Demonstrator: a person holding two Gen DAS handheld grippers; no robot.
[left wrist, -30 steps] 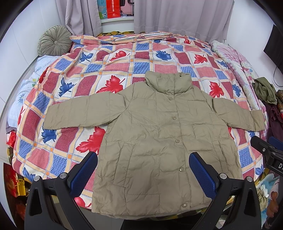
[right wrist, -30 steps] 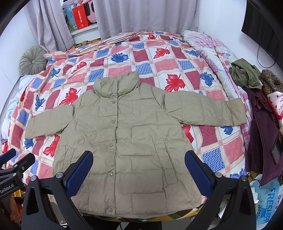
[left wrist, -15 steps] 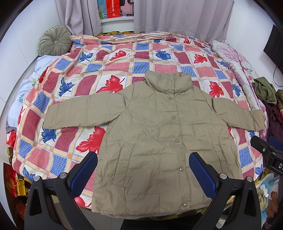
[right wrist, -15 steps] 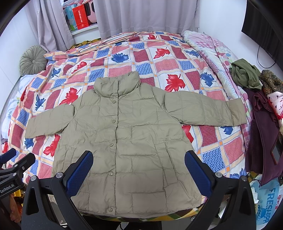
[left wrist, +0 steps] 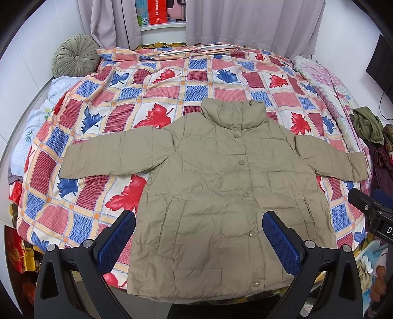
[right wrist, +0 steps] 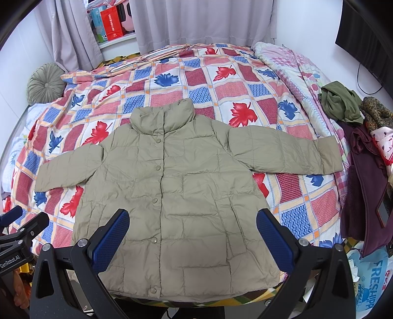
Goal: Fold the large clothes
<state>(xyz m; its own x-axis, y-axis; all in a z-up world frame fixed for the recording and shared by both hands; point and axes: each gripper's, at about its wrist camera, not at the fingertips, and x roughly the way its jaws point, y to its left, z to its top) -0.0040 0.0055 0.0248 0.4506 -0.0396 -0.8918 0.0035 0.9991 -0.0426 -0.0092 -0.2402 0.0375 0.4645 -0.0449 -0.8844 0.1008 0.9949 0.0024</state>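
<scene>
- Currently both tools idle: left gripper and right gripper each hang above the near hem with jaws spread wide, blue pads bare, nothing between them, no contact with cloth.
- Each wrist view catches the other tool at its edge: right one at the right border of the left view, left one at the left border of the right view.
- One khaki puffer jacket lies flat, front up, on the bed, hem at the near edge, collar toward the far curtains.
- Long axis of the body runs near-to-far; snap placket follows it, five snaps visible, closed.
- Two sleeves spread sideways, roughly at right angles to that axis: left sleeve, right sleeve. Right cuff reaches near the bed's right edge.
- Surface: quilt in red, blue and white checks with leaf prints, a few wrinkles.
- Right of the bed: heap of other clothes, olive, maroon and patterned pieces; exact count unclear.
- Far left corner: one round green pleated cushion.
- Back of room: grey curtains, with a sill between them holding red and teal boxes. White walls either side.
</scene>
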